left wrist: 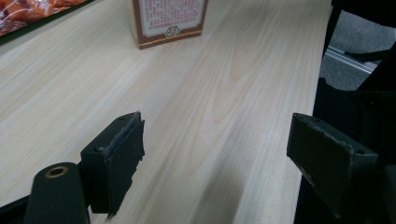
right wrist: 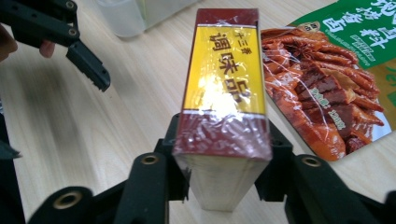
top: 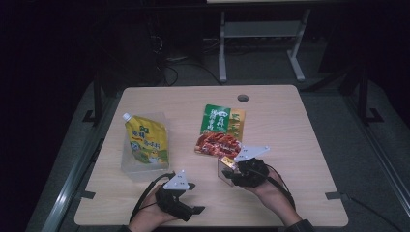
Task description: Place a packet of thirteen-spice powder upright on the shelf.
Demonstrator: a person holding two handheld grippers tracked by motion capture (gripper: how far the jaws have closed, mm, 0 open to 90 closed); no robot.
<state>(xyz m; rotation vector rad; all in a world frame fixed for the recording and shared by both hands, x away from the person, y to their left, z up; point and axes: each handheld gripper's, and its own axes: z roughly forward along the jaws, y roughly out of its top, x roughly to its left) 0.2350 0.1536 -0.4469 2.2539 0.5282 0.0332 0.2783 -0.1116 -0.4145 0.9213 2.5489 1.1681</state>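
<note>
1. The right hand (top: 270, 186) comes in from the 5 o'clock corner of the surface (top: 290, 135) in the high view, its forearm angled toward 11 o'clock, and carries the right gripper (right wrist: 223, 161).
2. The right gripper pinches a seasoning box (right wrist: 224, 93) with a yellow and dark red label under clear wrap. In the right gripper view one jaw sits against each long side of the box, near its close end.
3. The seasoning box stands just below the middle of the surface, at about 5 o'clock from centre, with its far end pointing toward 12 o'clock.
4. The left hand (top: 152, 215) rests low at the 6 o'clock edge of the surface and holds the left gripper (left wrist: 224, 154). Its jaws are spread wide with only bare wood between them.
5. A green and red sauce packet (top: 220, 130) lies flat just beside the box, at 11 to 12 o'clock from it.
6. A yellow spouted pouch (top: 146, 140) lies on a clear container (top: 133, 166) at 9 o'clock of the surface, well apart from the box.
7. Bare wood lies open toward 3 o'clock, out to the right edge, and between the two grippers. A round cable hole (top: 243, 98) sits near the 12 o'clock edge.
</note>
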